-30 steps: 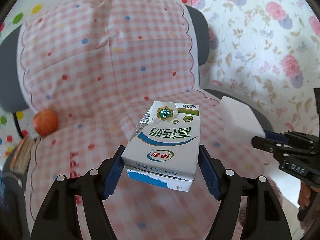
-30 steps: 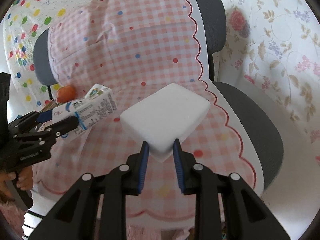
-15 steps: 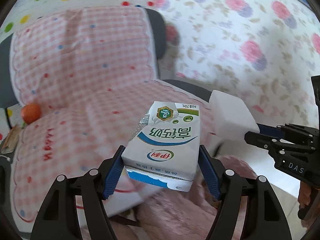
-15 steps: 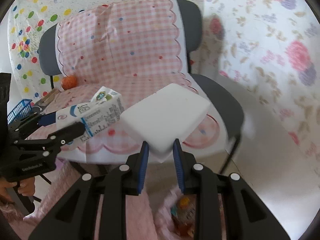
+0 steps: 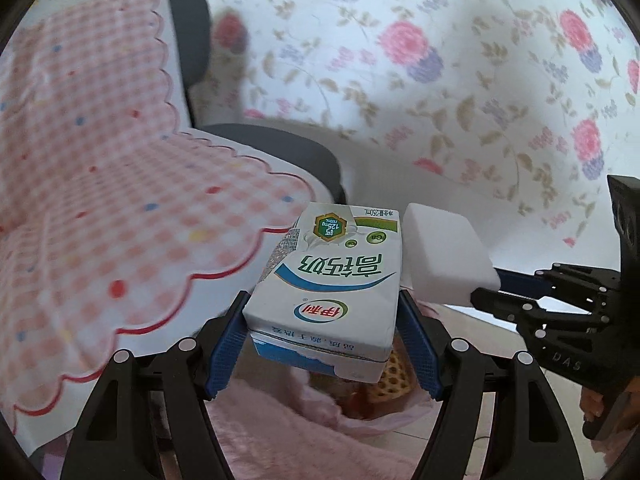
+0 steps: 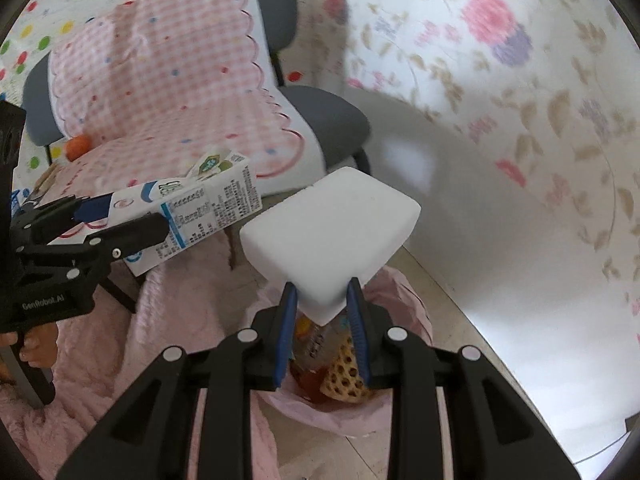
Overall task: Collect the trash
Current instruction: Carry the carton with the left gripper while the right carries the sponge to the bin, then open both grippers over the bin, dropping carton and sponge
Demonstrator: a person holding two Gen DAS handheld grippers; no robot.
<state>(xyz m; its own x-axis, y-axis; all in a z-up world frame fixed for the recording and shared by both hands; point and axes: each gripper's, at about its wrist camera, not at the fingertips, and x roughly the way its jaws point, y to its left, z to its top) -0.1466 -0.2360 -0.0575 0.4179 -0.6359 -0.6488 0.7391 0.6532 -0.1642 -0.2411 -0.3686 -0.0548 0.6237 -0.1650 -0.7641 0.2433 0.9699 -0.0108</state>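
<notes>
The pink-lined bin (image 6: 404,308) shows only in part — the white foam block (image 6: 332,236) and the right gripper (image 6: 322,312) cover its mouth, so its contents stay mostly hidden. The floral curtain (image 6: 500,60) is blurred; the chair (image 5: 92,184) runs off the left wrist view's left edge.

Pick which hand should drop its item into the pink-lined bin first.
Right, probably. The right tool holds the white foam block almost directly above the bin, whose opening shows between its fingers. The left tool, clamping the milk carton, sits further toward the chair.
</notes>
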